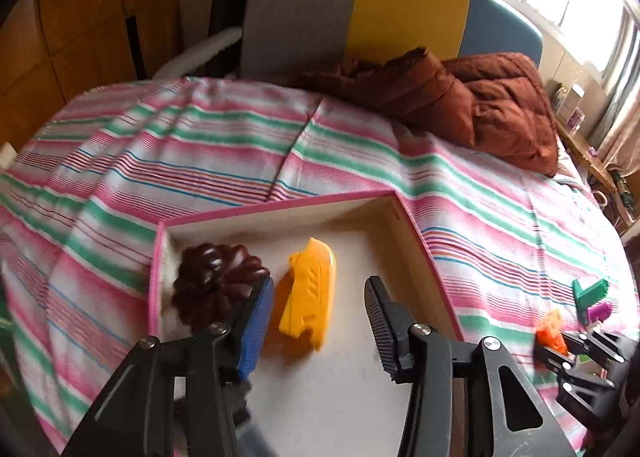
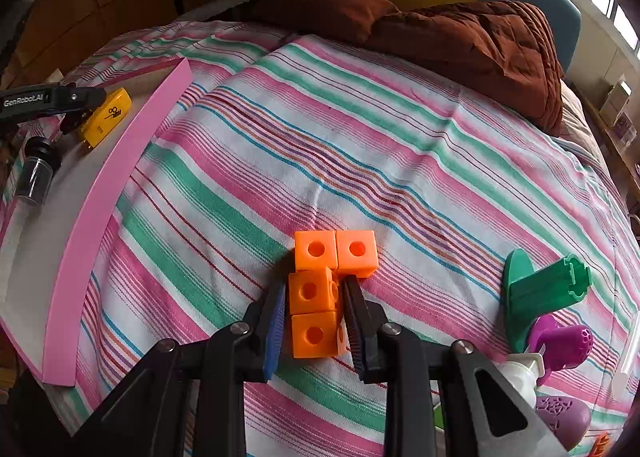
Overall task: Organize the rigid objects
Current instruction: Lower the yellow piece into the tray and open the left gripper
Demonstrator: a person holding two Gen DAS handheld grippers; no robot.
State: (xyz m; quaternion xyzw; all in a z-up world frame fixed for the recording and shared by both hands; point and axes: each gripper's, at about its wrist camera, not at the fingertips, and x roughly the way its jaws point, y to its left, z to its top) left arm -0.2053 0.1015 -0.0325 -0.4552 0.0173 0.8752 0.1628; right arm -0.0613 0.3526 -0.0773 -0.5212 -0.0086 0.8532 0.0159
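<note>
My left gripper point(image 1: 320, 321) is open over the pink-rimmed tray point(image 1: 280, 205). A yellow plastic piece point(image 1: 310, 293) lies on the tray floor between its fingers, untouched. A dark brown fluted mould point(image 1: 214, 285) sits at the tray's left wall. My right gripper point(image 2: 316, 321) is shut on an orange block of linked cubes point(image 2: 320, 289) that rests on the striped bedsheet point(image 2: 360, 137). That orange block point(image 1: 552, 331) and the right gripper point(image 1: 560, 349) also show in the left wrist view. The left gripper point(image 2: 76, 117) and the yellow piece point(image 2: 106, 117) show at the left of the right wrist view.
A green plastic piece point(image 2: 540, 289), a purple piece point(image 2: 564, 345), a white part point(image 2: 520, 373) and a mauve perforated piece point(image 2: 560, 417) lie right of the right gripper. A clear bottle with black cap point(image 2: 36, 173) lies in the tray. A brown quilt point(image 2: 480, 45) sits at the bed's far end.
</note>
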